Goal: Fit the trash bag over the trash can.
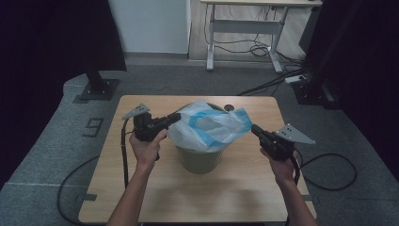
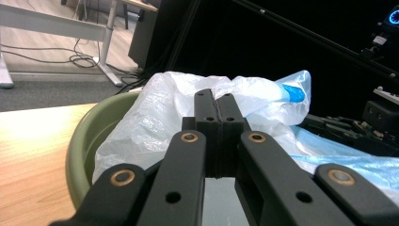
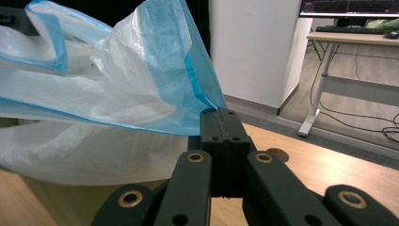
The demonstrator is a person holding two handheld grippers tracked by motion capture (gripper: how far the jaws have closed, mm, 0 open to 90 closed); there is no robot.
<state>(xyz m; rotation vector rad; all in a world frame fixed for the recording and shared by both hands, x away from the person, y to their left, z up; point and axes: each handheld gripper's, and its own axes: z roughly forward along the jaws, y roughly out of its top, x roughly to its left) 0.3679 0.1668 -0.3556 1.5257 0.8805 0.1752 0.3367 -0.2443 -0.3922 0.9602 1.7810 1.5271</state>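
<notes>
An olive-green bin [image 1: 200, 160] stands in the middle of the wooden table [image 1: 235, 193]. A white plastic bag [image 1: 211, 125] with a blue rim lies bunched over its mouth. My left gripper [image 1: 176, 117] is shut, and its tips meet the bag's left side. In the left gripper view the shut jaws [image 2: 216, 96] sit against the white film [image 2: 155, 108], above the bin's rim [image 2: 82, 141]. My right gripper [image 1: 254, 128] is shut on the bag's right corner. In the right gripper view the blue edge [image 3: 188, 75] runs into the closed tips [image 3: 220, 112].
A small dark round hole [image 1: 229, 108] marks the table behind the bin. On the floor beyond are a white-legged desk [image 1: 244, 23], loose cables [image 1: 263, 49] and a black stand base [image 1: 96, 88]. A cable [image 1: 329, 169] loops on the floor beside the table's right edge.
</notes>
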